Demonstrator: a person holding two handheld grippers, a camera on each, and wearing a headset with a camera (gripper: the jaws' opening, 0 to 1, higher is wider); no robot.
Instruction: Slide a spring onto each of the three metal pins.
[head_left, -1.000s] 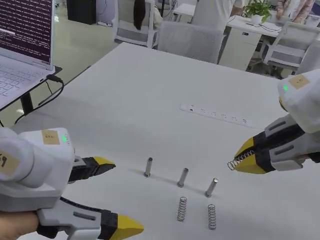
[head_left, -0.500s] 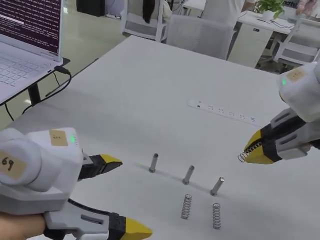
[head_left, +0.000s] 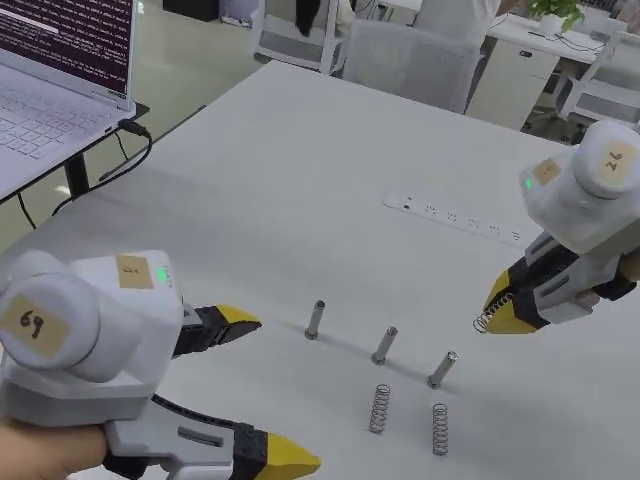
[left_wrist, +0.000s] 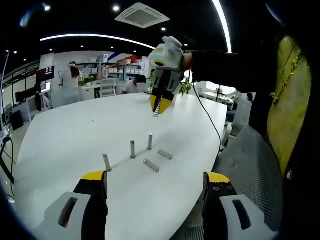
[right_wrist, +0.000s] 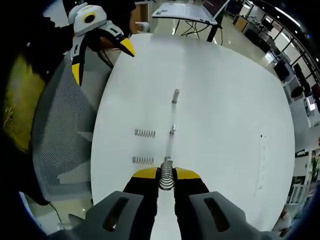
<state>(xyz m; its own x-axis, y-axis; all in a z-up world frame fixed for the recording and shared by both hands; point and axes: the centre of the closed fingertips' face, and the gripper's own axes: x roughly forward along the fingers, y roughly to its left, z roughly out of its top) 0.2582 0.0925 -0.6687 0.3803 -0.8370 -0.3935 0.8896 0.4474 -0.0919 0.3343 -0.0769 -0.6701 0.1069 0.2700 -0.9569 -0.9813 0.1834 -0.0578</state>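
Gaping wide at the near edge of the tabletop (head_left: 300, 170), the left gripper (head_left: 278, 392) has its yellow tips well apart, released and touching nothing; its own view shows the same spread (left_wrist: 155, 177). Just beyond it, two loose springs (head_left: 380, 408) lie flat side by side on the white surface, close to each other but apart. Right behind them stand the three pins (head_left: 385, 345), upright in a slanting row, all three bare. Up and to the right, off the surface, comes the right gripper (head_left: 500, 310), clenched on a spring (head_left: 488, 315) that pokes out past its tips towards the pins. It is near the right-hand pin, not touching it. From the right gripper view the jaws (right_wrist: 166, 175) pinch the coil (right_wrist: 166, 179) across its sides, with the row of pins (right_wrist: 172, 129) running straight ahead. Further back a white power strip (head_left: 460, 220) lies on the tabletop, and off to the far left an open laptop (head_left: 50, 90) sits on a separate stand.
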